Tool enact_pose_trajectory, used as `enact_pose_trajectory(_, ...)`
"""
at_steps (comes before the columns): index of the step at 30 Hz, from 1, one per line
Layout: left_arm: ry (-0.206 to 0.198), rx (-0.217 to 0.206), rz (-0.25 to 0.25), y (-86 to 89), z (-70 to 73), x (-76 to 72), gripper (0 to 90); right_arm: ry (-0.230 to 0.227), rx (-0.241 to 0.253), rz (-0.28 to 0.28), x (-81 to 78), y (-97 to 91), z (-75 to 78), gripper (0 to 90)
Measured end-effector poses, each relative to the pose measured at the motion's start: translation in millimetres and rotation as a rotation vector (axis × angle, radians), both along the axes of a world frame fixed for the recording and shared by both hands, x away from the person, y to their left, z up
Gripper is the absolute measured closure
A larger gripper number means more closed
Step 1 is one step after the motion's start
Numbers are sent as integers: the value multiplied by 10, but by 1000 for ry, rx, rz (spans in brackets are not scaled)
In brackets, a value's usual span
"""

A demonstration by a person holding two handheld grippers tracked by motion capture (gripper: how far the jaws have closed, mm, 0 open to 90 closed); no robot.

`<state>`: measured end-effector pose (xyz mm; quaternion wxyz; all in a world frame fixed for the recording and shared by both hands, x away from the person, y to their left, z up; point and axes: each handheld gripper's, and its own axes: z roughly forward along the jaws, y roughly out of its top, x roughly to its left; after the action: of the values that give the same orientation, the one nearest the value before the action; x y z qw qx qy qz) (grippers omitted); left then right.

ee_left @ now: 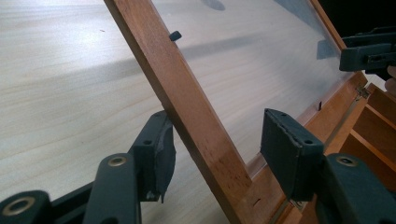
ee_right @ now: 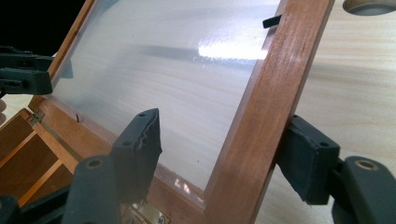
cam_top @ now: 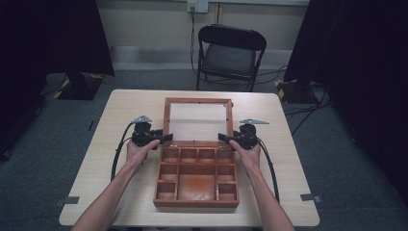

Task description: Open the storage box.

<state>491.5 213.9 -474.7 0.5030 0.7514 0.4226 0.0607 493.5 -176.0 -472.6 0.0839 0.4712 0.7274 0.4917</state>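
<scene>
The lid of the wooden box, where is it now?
In the high view the lid stands open behind the compartments, at the table's centre, between the left gripper and right gripper.

A pale, light-wood rectangular worktop (cam_top: 120,139) with rounded corners stands on grey carpeted floor (cam_top: 38,168). A reddish-brown wooden compartment box (cam_top: 197,185) rests on its middle, its glass-paned hinged lid (cam_top: 197,120) open toward the far edge.

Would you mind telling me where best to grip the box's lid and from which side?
Grip the lid by its wooden side rails, one gripper from each side, low near the hinges. The rails are narrow enough to fit between open jaws; the clear pane offers no edge. Left gripper and right gripper already straddle them.
</scene>
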Motion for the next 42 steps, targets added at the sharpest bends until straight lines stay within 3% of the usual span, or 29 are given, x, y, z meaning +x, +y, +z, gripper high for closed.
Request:
enact_pose_trajectory(9,14,11,1,-2,-5,16,429,22,3,-6,9,8,-23,313)
enact_pose_trajectory(17,28,-14,-4,7,-42,42,415,32,-2,-15,7,43,-51,266)
enact_pose_trajectory(26,44,2,12,-30,-48,62,397,56,-6,-19,2,31,-69,232)
enact_pose_trajectory(29,60,-20,7,-16,-75,77,391,72,1,-21,7,30,-85,224)
enact_pose_trajectory(36,71,-23,11,-20,-74,81,389,76,1,-20,9,30,-88,220)
enact_pose_trajectory(38,73,-17,14,-18,-76,82,380,77,3,-21,10,28,-94,214)
enact_pose_trajectory(39,56,13,20,-26,-65,74,368,77,-1,-23,10,30,-95,196)
enact_pose_trajectory(40,53,12,16,-28,-62,73,381,73,-32,-36,6,38,-93,151)
enact_pose_trajectory(41,58,-2,16,-28,-60,71,388,85,-45,-42,9,37,-98,145)
enact_pose_trajectory(42,59,-4,17,-29,-59,71,381,119,-12,-44,25,17,-131,147)
